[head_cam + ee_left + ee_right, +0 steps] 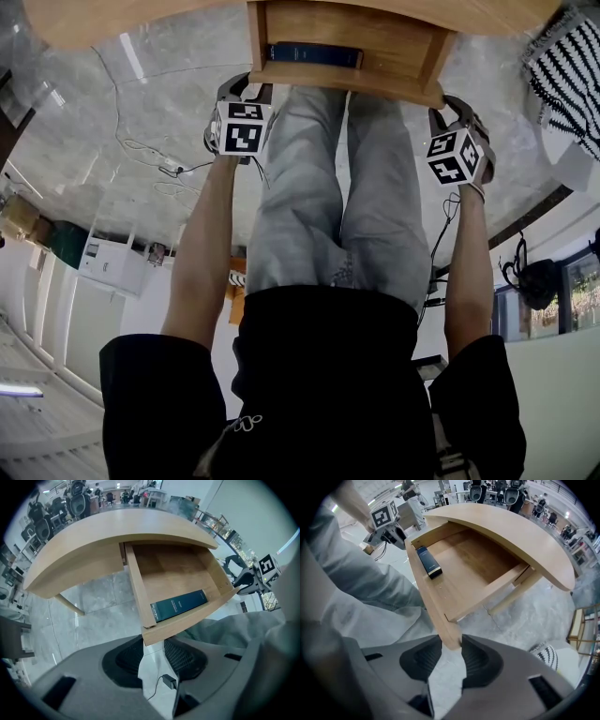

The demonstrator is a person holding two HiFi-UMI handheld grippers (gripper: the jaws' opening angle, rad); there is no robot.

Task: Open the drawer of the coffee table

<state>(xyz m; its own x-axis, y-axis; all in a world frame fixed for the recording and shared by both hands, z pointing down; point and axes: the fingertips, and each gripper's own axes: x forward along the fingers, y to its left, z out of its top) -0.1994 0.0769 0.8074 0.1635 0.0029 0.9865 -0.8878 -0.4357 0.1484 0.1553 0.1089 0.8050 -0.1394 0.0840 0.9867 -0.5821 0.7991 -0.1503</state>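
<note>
The coffee table's drawer stands pulled out from under the curved wooden top. A dark blue book lies inside against the front panel. My left gripper points down and is shut on the left end of the drawer front. My right gripper is shut on the front panel's right corner. In the head view the left gripper and the right gripper sit at the two ends of the front panel. The book also shows in the right gripper view.
The person's legs in grey trousers stand right behind the drawer, between the two arms. A black-and-white striped cloth lies on the floor to the right. Cables trail over the marble floor at left. Office chairs stand beyond the table.
</note>
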